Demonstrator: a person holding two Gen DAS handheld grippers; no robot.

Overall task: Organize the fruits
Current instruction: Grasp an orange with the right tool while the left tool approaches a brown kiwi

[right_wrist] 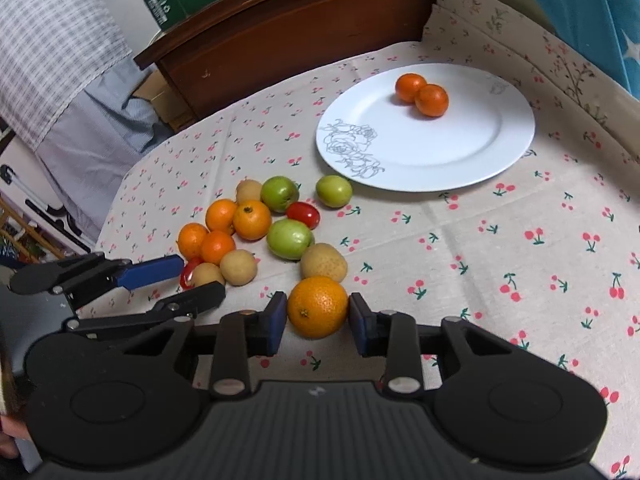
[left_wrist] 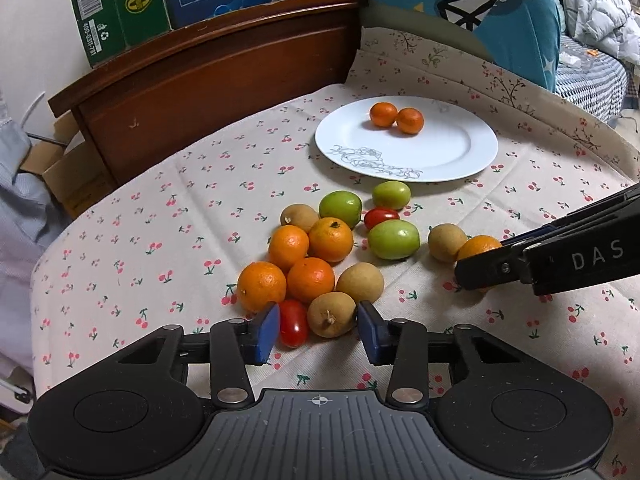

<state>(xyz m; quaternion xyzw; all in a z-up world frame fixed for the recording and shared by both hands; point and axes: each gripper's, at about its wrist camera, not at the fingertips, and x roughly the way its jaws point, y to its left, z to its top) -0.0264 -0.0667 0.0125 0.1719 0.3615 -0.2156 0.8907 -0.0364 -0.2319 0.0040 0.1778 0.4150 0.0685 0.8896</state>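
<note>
A white plate (left_wrist: 452,160) (right_wrist: 480,160) holds two small oranges (left_wrist: 396,118) (right_wrist: 422,94). A pile of oranges, green fruits, brown fruits and red tomatoes (left_wrist: 320,248) (right_wrist: 256,232) lies on the cherry-print cloth in front of it. My left gripper (left_wrist: 318,332) is open, with a red tomato (left_wrist: 293,323) and a brown fruit (left_wrist: 331,314) between its blue pads. My right gripper (right_wrist: 318,322) is open around an orange (right_wrist: 318,306), pads close to its sides; the orange also shows in the left wrist view (left_wrist: 478,248).
A dark wooden headboard (left_wrist: 224,68) stands behind the table at the left, with cardboard boxes (left_wrist: 120,4) on it. A teal cushion (left_wrist: 500,12) lies at the back right. The cloth's left edge (left_wrist: 36,280) drops off.
</note>
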